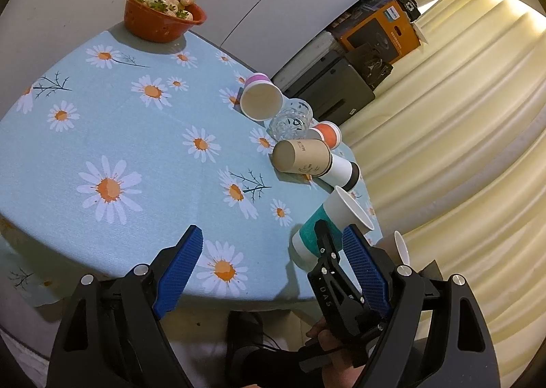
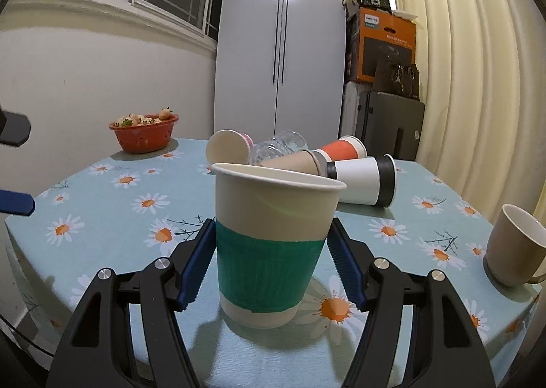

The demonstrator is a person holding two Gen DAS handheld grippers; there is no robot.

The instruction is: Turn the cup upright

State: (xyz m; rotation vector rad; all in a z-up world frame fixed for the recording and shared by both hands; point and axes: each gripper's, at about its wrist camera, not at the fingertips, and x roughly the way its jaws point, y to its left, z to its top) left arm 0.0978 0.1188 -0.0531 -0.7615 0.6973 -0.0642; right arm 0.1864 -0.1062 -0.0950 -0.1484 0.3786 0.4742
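Two grippers are in play, and we have the green-banded cup [image 2: 273, 244] standing mouth-up on the worktop [image 2: 102, 203], between the fingers of our right gripper [image 2: 269, 261]. Those fingers [image 2: 196, 268] stand apart, just beside the cup's walls, and we cannot tell whether either pad touches it. Our left gripper [image 1: 273, 251] hovers over the near edge with its fingers spread wide, holding nothing. We judge this cup's flip to be at the release step, base seemingly flat on the cloth. Next we should draw the right gripper straight back without brushing the thin paper wall, then turn to the tipped cups [image 2: 361, 179] lying in a cluster beyond, beside the overturned glass [image 2: 279, 145].
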